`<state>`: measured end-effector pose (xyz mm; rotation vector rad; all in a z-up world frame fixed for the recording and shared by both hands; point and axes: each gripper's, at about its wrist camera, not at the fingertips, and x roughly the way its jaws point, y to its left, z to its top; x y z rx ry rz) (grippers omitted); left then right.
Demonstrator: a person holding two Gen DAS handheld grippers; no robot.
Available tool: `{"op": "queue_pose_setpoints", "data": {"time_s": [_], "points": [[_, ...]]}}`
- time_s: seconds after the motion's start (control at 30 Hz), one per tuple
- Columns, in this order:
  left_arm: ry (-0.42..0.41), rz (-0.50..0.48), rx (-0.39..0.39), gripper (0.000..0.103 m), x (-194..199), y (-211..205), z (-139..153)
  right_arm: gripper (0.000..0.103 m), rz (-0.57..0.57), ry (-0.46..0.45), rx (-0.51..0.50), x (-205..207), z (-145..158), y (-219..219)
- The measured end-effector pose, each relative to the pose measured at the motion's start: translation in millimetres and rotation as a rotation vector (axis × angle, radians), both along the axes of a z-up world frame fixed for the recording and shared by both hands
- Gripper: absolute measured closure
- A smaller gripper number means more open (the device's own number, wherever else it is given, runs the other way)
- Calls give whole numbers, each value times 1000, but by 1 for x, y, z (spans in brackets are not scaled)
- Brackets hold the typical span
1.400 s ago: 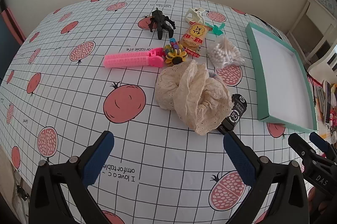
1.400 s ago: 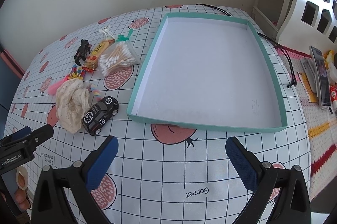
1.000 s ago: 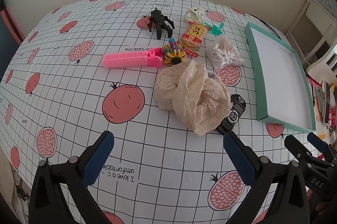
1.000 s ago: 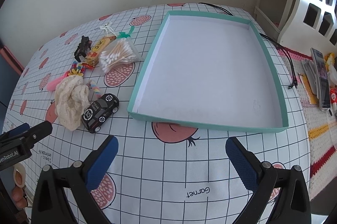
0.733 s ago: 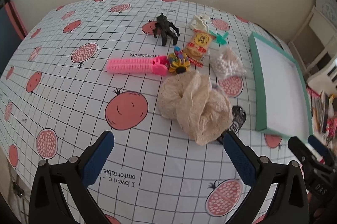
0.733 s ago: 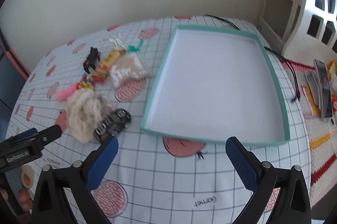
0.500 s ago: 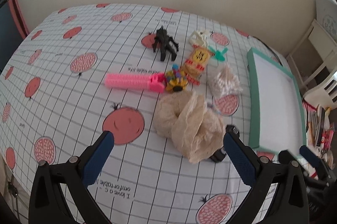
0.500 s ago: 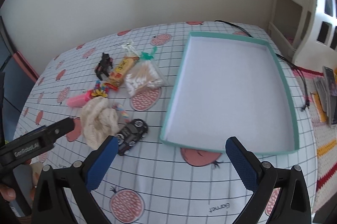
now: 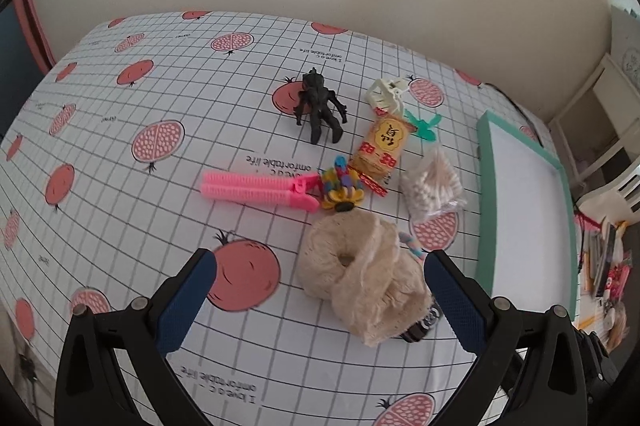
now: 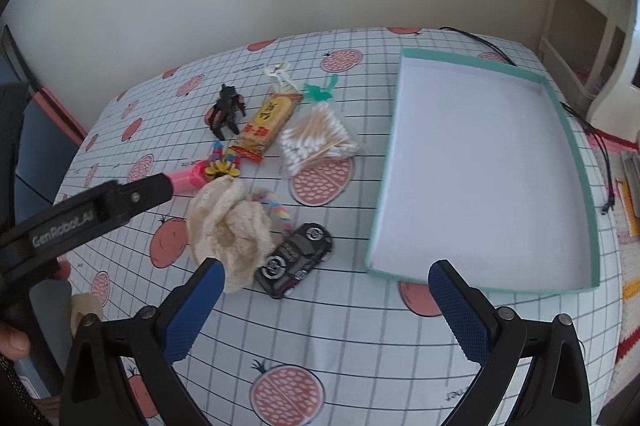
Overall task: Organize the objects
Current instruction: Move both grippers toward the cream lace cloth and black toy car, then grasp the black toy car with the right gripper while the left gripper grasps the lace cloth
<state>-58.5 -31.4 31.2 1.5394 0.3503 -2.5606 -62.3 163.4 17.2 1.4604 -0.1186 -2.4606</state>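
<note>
On the desk (image 10: 360, 326), sorting not yet begun: teal tray (image 10: 576, 154) sits empty.
Both hand-held grippers, left (image 9: 320, 306) and right (image 10: 322, 310), hover released; cream scrunchie (image 9: 360, 286), toy car (image 10: 294, 260) and the other clutter lie unsorted.

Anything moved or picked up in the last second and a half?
Nothing picked up. Both tongs, left and right, stayed open and empty but swung leftward toward the cream scrunchie and toy car. The clutter and teal tray stayed put.

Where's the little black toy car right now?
In the right wrist view, the toy car sits on the tablecloth, tucked against the cream lace cloth, left of the teal tray.
</note>
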Motion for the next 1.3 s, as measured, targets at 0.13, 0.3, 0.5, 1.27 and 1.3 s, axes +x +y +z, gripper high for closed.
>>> {"op": "queue_pose_setpoints", "data": {"time_s": [0.13,0.3,0.5,1.27,1.3], "points": [[-2,11,29,0,-11,-8,2,0,22,-14,0,-9,-3,-15],[-4,17,29,0,-18,-8,-3,0,55,-46,3,-15,-15,-29],[-42,36,50,0,-13,-17,-19,6,57,-99,7,-18,-34,-30],[-103,7,93,3,-21,-5,-42,51,-10,-139,-89,-23,-39,-24],[-107,5,94,4,-21,-4,-44,51,-14,-141,-88,-25,-40,-24]]}}
